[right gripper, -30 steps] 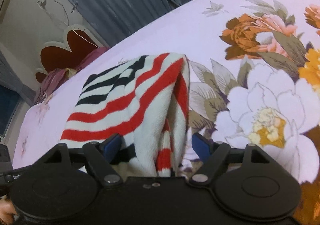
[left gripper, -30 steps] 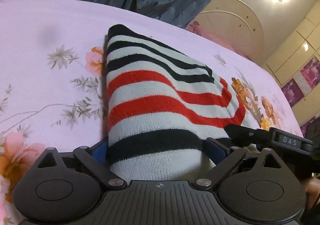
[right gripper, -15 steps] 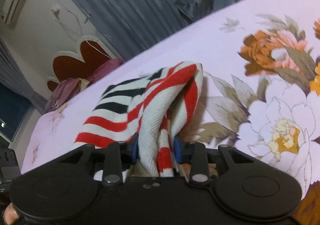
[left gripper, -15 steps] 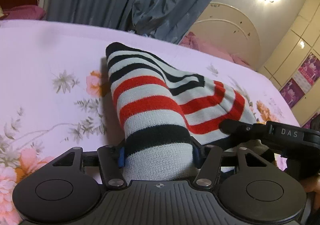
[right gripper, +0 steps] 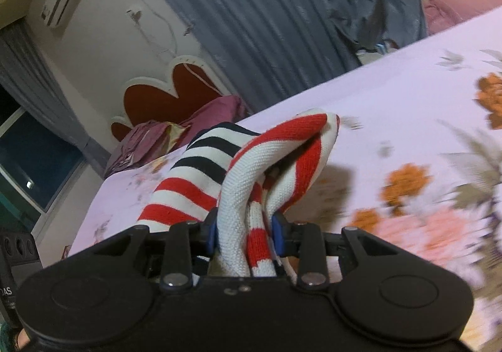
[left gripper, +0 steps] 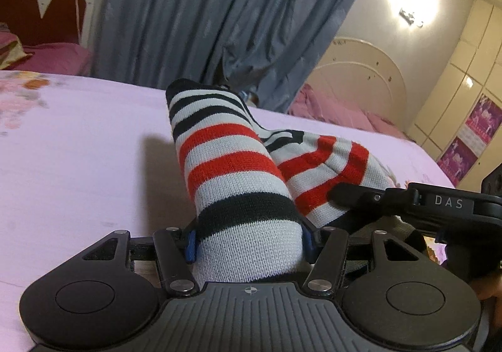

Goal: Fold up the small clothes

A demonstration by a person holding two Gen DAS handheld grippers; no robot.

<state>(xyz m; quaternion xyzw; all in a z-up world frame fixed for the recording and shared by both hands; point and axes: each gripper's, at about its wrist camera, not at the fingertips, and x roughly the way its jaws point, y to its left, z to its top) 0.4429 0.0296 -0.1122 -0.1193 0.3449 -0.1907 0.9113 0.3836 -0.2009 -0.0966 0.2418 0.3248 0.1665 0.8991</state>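
A knit garment with white, red and black stripes (left gripper: 232, 170) hangs lifted above the pink floral bedsheet (left gripper: 78, 164). My left gripper (left gripper: 248, 242) is shut on its near left edge, blue pads pressed against a thick roll of fabric. In the right wrist view the same striped garment (right gripper: 251, 182) bunches upward, and my right gripper (right gripper: 244, 233) is shut on its folded right edge. The right gripper's black body (left gripper: 417, 204) shows at the right of the left wrist view, close beside the left one. The garment's far end trails toward the sheet.
The bedsheet (right gripper: 408, 120) spreads wide on all sides, with orange and pink flowers at the right. Grey curtains (left gripper: 219, 13), a red heart-shaped headboard (right gripper: 166, 95) and purple pillows stand beyond the bed. A wardrobe (left gripper: 464, 95) lines the far right.
Both grippers closed on the striped garment's near edge, then rose and pulled back with it. The fabric left the sheet and now bunches between them.
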